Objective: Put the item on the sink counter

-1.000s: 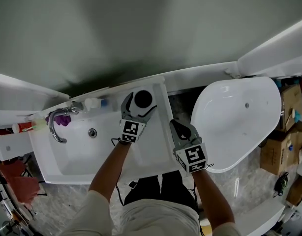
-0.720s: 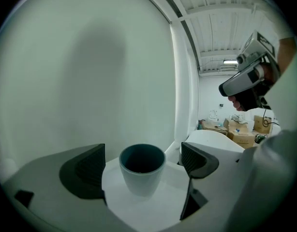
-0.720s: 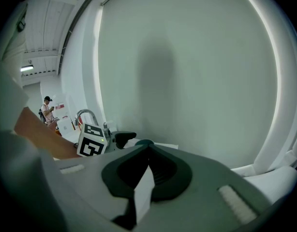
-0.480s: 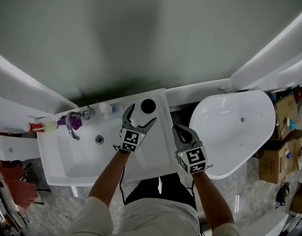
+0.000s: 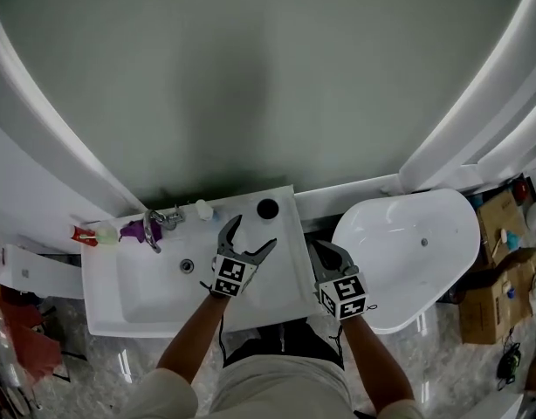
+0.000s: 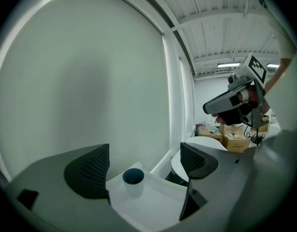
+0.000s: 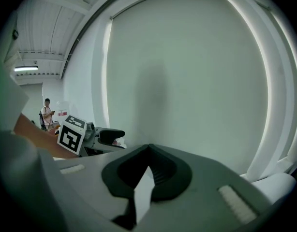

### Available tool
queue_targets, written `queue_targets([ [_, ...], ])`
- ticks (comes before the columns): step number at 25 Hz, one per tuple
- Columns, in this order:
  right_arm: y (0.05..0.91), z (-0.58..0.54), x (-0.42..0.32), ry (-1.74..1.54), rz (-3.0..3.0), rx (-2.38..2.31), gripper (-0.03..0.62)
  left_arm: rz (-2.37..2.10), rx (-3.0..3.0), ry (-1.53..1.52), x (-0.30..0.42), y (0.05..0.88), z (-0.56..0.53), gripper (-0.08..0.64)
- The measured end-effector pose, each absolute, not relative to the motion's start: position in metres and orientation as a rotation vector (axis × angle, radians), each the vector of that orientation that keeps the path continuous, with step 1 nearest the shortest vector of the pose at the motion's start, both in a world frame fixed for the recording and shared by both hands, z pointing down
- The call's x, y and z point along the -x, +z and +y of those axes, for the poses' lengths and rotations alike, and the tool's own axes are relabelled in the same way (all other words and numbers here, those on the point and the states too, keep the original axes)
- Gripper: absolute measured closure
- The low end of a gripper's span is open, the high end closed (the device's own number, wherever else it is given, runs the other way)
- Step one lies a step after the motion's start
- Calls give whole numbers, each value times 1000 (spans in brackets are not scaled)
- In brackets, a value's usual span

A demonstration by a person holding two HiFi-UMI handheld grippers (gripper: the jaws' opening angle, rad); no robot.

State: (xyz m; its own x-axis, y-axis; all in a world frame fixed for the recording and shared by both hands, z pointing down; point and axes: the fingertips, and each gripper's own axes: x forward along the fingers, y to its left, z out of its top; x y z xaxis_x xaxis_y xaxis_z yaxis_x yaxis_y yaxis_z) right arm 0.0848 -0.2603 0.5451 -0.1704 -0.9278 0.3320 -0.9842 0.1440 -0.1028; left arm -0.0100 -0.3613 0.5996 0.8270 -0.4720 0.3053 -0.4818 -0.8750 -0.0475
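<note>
Cup point(image 5: 267, 208) now stands free at the tabletop's point(image 5: 272, 273) far right corner, my left gripper point(image 5: 253, 232) released and drawn back, right gripper point(image 5: 323, 253) clenched empty, so placement looks done.

The white sink counter point(image 5: 281, 273) ran along the grey wall; its left part held a sunken basin point(image 5: 141, 291) with a round drain point(image 5: 188, 266) in the bottom; its right part was a flat slab. A chrome faucet point(image 5: 152, 229) stood on the back ledge; just right of it sat a small white bottle point(image 5: 202, 209). Left of the faucet lay a purple object point(image 5: 131, 230), a pale round object point(image 5: 106, 233) and, at the far end, a red item point(image 5: 83, 234); their kinds could not be told. A white cup point(image 5: 267, 209) with a dark inside stood upright near the slab's back right corner.
</note>
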Motion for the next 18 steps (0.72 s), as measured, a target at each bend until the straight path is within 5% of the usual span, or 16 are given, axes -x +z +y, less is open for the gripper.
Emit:
queue_targets([
  [5, 531, -244, -79, 434, -2266, -1859, 585, -811, -2971, 464, 26, 573, -336, 115],
  [18, 482, -196, -85, 387, -2445, -1713, 584, -1094, -2854, 407, 52, 502, -261, 362],
])
